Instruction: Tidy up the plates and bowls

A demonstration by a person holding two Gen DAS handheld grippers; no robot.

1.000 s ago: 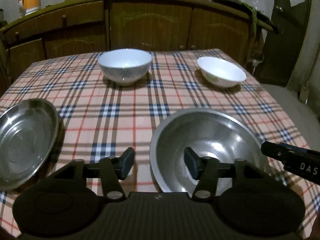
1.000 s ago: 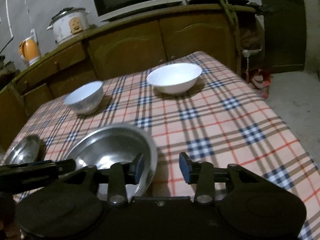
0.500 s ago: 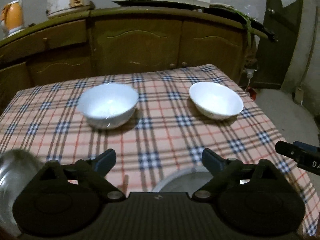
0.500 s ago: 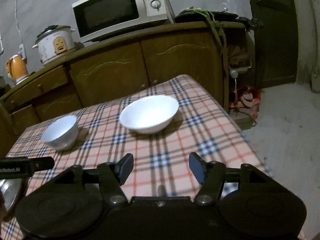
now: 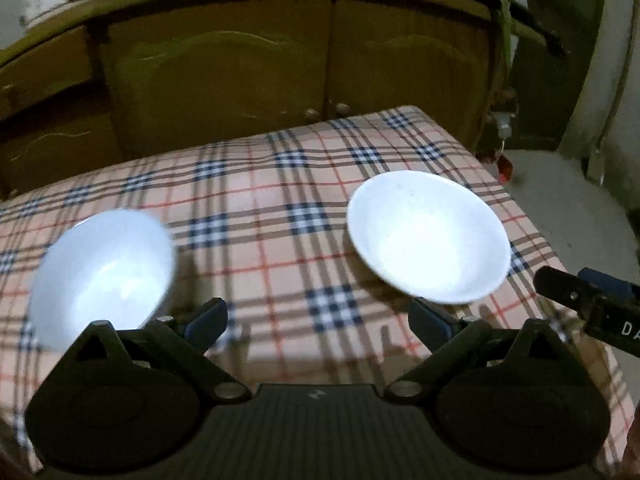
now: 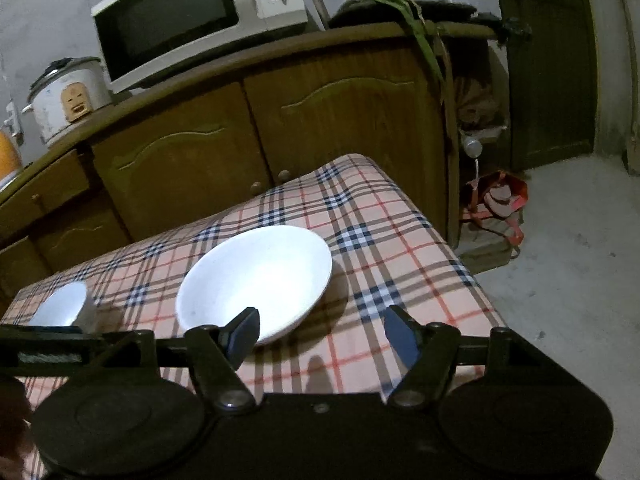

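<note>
A deep white bowl (image 5: 104, 272) sits at the left of the plaid table; it also shows in the right wrist view (image 6: 62, 308). A shallow white bowl (image 5: 428, 236) sits to the right, also in the right wrist view (image 6: 256, 280). My left gripper (image 5: 318, 320) is open and empty, over the cloth between the two bowls. My right gripper (image 6: 320, 334) is open and empty, its left finger at the shallow bowl's near rim. The right gripper's finger (image 5: 588, 300) shows at the left wrist view's right edge.
The plaid tablecloth (image 5: 280, 216) ends at a right edge (image 6: 460, 264) with bare floor beyond. Wooden cabinets (image 6: 280, 128) stand behind the table, with a microwave (image 6: 192, 16) and a rice cooker (image 6: 68, 96) on top. A red bag (image 6: 500, 204) lies on the floor.
Both grippers moved forward across the table and opened wider. The steel bowl and steel plate have dropped out of view; the two white bowls are now close.
</note>
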